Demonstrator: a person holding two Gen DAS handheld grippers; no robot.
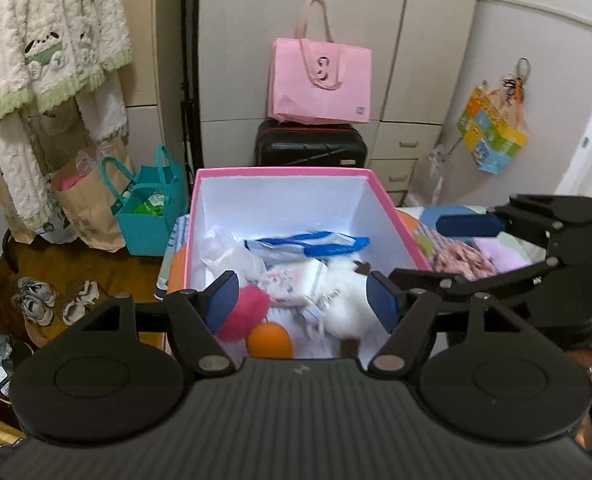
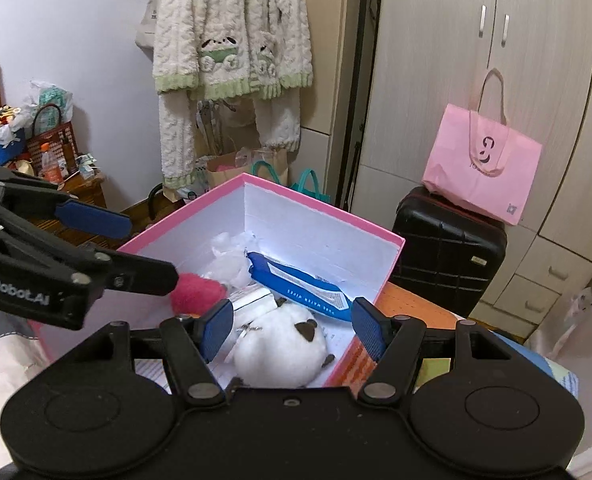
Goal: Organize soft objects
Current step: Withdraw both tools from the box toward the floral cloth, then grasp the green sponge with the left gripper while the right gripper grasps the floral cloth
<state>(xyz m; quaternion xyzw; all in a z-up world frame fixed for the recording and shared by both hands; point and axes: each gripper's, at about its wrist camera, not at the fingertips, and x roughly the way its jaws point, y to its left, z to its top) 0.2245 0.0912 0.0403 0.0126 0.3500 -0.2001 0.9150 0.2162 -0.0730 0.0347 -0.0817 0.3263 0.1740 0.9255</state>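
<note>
A pink box with white inner walls sits open below both grippers. Inside lie a white plush toy, a pink fluffy pompom, an orange ball, a blue wipes pack and crumpled white wrapping. My left gripper hangs open over the box's near side, with the pompom beside its left pad. My right gripper is open above the plush toy, and its pads are clear of it. Each gripper shows in the other's view: the right gripper, the left gripper.
A pink tote bag rests on a black suitcase behind the box, against cream wardrobes. A teal bag and paper bags stand at the left under a hanging fleece robe. Small shoes lie on the wooden floor.
</note>
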